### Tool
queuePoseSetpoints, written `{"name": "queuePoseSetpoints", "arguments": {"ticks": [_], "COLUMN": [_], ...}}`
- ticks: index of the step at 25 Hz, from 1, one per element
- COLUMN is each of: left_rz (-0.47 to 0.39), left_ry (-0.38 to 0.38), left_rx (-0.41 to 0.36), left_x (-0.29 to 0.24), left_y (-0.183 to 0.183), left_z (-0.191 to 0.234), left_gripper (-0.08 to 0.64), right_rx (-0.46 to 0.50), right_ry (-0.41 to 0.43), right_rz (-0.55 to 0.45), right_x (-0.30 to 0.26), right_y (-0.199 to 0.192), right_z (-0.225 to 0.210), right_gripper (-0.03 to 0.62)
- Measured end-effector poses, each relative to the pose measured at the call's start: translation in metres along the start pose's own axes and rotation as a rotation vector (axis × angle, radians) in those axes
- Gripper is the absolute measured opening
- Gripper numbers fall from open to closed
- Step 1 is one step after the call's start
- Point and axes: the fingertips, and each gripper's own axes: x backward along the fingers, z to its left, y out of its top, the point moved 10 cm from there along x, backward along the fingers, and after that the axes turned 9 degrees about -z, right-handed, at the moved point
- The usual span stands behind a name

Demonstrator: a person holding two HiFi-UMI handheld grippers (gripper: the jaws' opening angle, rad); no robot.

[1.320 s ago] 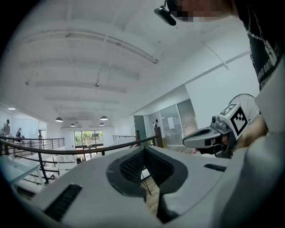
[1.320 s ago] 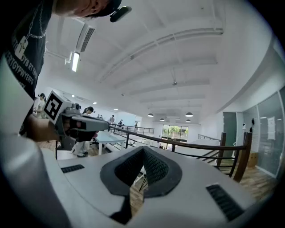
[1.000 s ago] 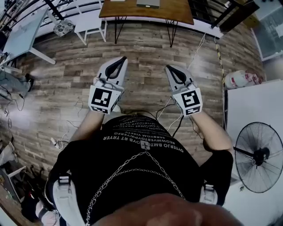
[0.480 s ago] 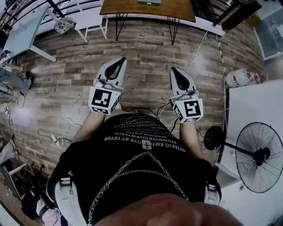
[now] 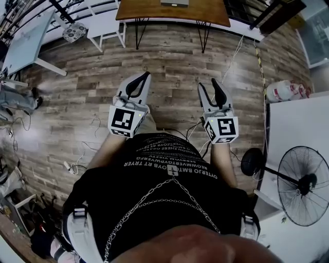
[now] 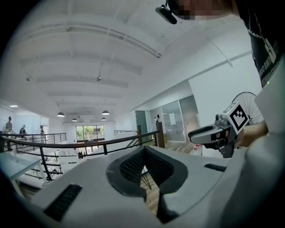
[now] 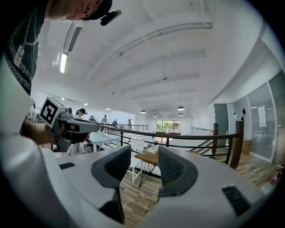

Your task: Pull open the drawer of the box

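Far wooden table [image 5: 139,13] was cut off by the top edge; distant people [image 7: 104,119] were too small to resolve.

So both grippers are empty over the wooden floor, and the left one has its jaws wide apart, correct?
Not quite: the left gripper view shows the left gripper with its jaws together. The right gripper is the one whose jaws are opening, nothing between them. Both are empty over the wooden floor.
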Motion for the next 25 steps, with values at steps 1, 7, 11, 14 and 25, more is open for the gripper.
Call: {"name": "queuePoseSetpoints", "arguments": {"ticks": [1,7,11,14,25], "left_rz": [0.005,0.0,-0.03,-0.032,-0.003], "left_ry": [-0.002,-0.038,-0.073,-0.091,-0.163], "left_rx": [0.007,0.036,0.026,0.031,0.076], "left_x": [-0.005,-0.051,-0.086,-0.115,-0.161], "left_y": [-0.005,-0.027,-0.028,-0.031,-0.057], "left_z": [0.009,0.071,0.11,0.136,0.21], "left_gripper": [0.005,0.005,0.005,0.005,0.005], "right_rx": [0.003,-0.006,-0.017,-0.034,-0.05], "right_ry": [0.002,-0.004,-0.008,-0.017,-0.047], "right_rz": [0.007,0.036,0.041,0.049,0.09], "right_x": [-0.01,-0.085,-0.133,-0.167,-0.252], "right_y": [-0.003,-0.016,-0.022,-0.027,-0.031], "right_z": [0.002,0.0,-0.001,-0.008,-0.009], "right_gripper": [0.176,0.187,0.187,0.187,0.184]}}
